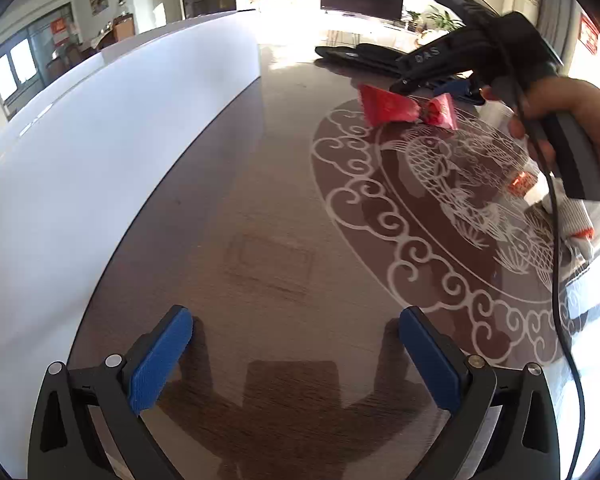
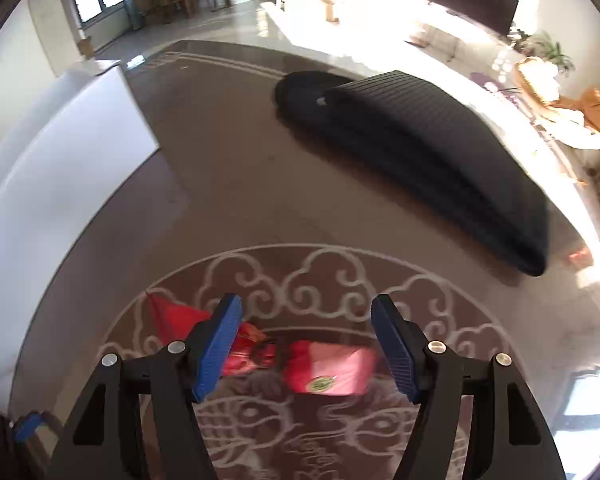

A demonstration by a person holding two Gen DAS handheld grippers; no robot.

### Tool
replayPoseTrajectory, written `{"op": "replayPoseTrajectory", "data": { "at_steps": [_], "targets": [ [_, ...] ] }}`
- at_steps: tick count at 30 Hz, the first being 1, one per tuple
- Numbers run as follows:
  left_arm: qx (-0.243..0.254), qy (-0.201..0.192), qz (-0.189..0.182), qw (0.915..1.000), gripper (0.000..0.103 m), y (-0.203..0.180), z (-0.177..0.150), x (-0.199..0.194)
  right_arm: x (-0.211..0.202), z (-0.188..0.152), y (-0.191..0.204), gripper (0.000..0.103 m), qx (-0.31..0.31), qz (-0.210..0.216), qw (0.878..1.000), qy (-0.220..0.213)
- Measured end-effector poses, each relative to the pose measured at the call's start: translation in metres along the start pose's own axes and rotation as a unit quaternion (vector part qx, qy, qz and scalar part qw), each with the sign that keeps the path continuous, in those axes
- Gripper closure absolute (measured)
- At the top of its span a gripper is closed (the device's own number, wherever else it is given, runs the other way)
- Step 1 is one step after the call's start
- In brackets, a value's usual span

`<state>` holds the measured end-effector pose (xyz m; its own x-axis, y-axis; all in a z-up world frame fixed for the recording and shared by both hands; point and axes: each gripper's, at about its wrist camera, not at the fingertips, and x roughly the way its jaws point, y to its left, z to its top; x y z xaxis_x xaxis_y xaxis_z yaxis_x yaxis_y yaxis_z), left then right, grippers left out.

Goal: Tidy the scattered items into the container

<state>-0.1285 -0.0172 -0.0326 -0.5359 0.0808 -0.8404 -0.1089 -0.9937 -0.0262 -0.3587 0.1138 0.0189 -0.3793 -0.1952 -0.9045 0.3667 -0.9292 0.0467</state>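
A red and pink wrapped candy-like packet (image 2: 300, 360) lies on the brown patterned table, twisted at its middle. My right gripper (image 2: 306, 344) is open and hovers over it, the packet lying between and below the blue pads. The packet also shows in the left wrist view (image 1: 404, 110), with the right gripper (image 1: 436, 82) held by a hand above it. My left gripper (image 1: 296, 356) is open and empty above bare tabletop. A white container wall (image 1: 100, 152) curves along the left; it also shows in the right wrist view (image 2: 60, 152).
A folded black ribbed mat (image 2: 440, 160) lies on the table beyond the packet. A small orange-and-white item (image 1: 524, 184) and white wrappers (image 1: 580, 224) lie at the right edge of the left wrist view. A black cable (image 1: 560, 272) hangs from the right gripper.
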Motion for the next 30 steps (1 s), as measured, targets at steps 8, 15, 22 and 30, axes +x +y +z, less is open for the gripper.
{"op": "replayPoseTrajectory", "data": {
  "at_steps": [8, 15, 22, 30],
  "targets": [
    [-0.097, -0.007, -0.052, 0.9939, 0.0, 0.043, -0.001, -0.011, -0.088, -0.101, 0.045, 0.035, -0.025, 0.161, 0.987, -0.013],
    [-0.002, -0.073, -0.095, 0.9928, 0.0, 0.023, 0.03, -0.047, -0.149, -0.233, 0.004, 0.034, 0.028, 0.07, 0.995, -0.068],
    [0.258, -0.022, -0.081, 0.9624, 0.0, -0.049, 0.086, 0.006, -0.169, -0.346, -0.041, 0.034, 0.172, 0.072, 0.978, -0.09],
    [0.29, 0.056, -0.142, 0.9447, 0.0, -0.066, 0.039, 0.027, -0.187, -0.364, -0.055, 0.034, 0.181, 0.056, 0.976, -0.106]
  ]
}}
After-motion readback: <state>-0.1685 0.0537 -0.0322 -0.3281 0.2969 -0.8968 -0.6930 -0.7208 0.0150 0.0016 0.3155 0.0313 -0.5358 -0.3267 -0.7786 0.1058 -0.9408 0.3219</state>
